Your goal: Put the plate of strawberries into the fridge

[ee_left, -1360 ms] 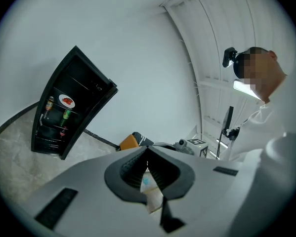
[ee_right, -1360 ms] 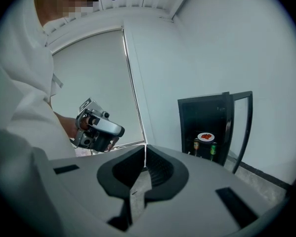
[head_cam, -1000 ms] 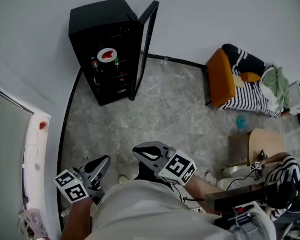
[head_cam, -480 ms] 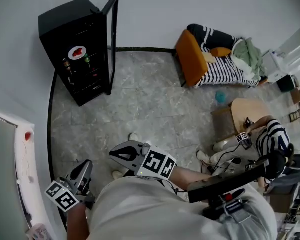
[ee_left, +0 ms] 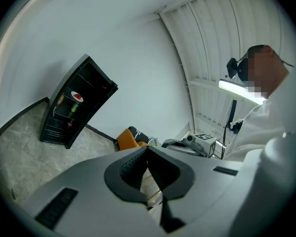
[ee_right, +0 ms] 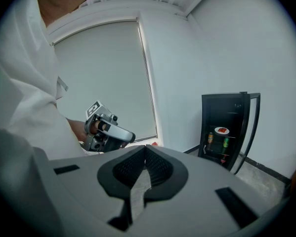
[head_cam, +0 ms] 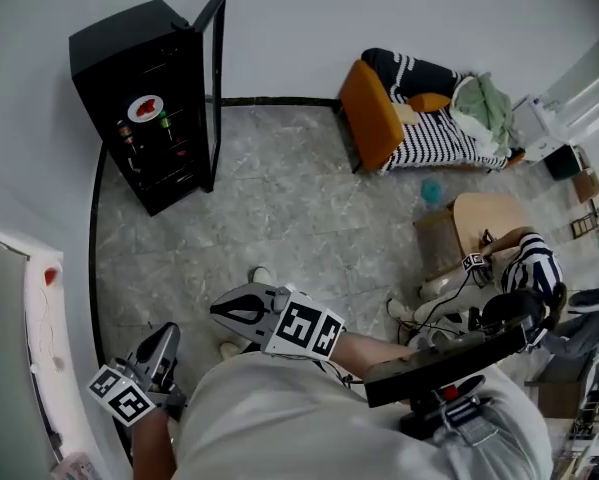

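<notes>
Two-jaw left hand-held gripper [head_cam: 168, 332]: closed, empty.
Right hand-held gripper [head_cam: 219, 310]: closed, empty.
Plate of strawberries [head_cam: 146, 107]: found inside fridge [head_cam: 117, 40] — door [head_cam: 211, 88] open.

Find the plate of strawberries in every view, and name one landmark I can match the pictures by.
Head view: upper left, the plate of strawberries sits on an upper shelf inside the black fridge.
Left gripper view: left of centre, the plate of strawberries is on the same shelf.
Right gripper view: right side, the plate of strawberries is above the bottles.
Shared landmark: the black fridge with its door open.
</notes>
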The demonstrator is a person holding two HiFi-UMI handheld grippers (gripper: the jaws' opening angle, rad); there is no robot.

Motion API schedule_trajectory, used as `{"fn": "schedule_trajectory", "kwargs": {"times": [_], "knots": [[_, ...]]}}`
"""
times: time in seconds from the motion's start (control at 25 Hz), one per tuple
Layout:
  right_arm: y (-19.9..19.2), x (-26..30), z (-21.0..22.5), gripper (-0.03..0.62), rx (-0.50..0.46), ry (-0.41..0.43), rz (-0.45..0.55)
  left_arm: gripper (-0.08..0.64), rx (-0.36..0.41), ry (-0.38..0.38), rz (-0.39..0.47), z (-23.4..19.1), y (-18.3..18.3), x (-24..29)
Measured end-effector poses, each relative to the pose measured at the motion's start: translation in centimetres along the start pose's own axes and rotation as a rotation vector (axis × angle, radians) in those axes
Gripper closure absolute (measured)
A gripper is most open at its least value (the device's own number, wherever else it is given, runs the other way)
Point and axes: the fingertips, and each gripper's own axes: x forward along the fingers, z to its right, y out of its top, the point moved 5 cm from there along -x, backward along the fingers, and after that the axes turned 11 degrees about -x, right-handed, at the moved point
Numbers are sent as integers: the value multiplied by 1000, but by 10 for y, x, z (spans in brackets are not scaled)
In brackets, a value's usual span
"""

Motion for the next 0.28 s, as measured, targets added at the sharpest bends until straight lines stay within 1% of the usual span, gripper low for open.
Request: {"fn": "schedule_trajectory", "kwargs": {"times": [0.28], "knots": [[-1, -1, -3, 576, -4, -2, 2, 548, -1, 1, -6, 0, -4, 1]]}}
